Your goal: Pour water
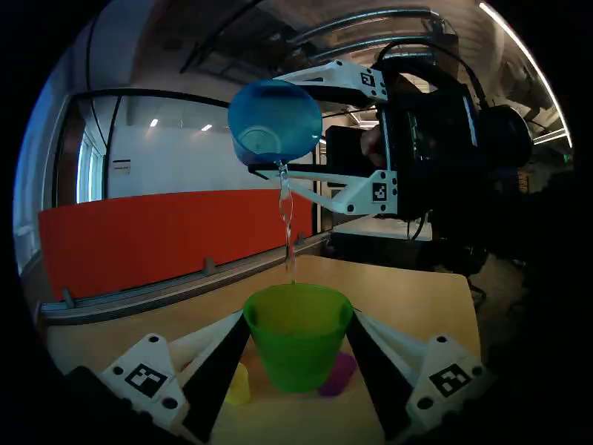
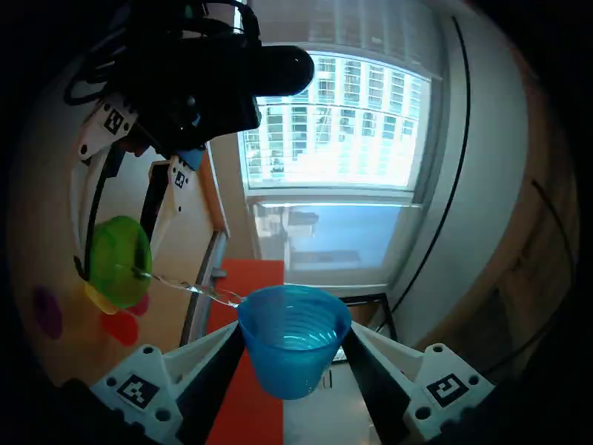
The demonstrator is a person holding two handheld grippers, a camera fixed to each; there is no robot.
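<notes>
Now right gripper (image 2: 293, 330) clamps blue cup (image 2: 290, 356) tipped sideways, mouth twd green cup (image 1: 298, 341), upright in left gripper (image 1: 296, 322).

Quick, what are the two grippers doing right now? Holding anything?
Left gripper: shut on the green cup.
Right gripper: shut on the blue cup, tipped, pouring water.

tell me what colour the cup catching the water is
It's a translucent green cup, best seen in the left gripper view.
</notes>
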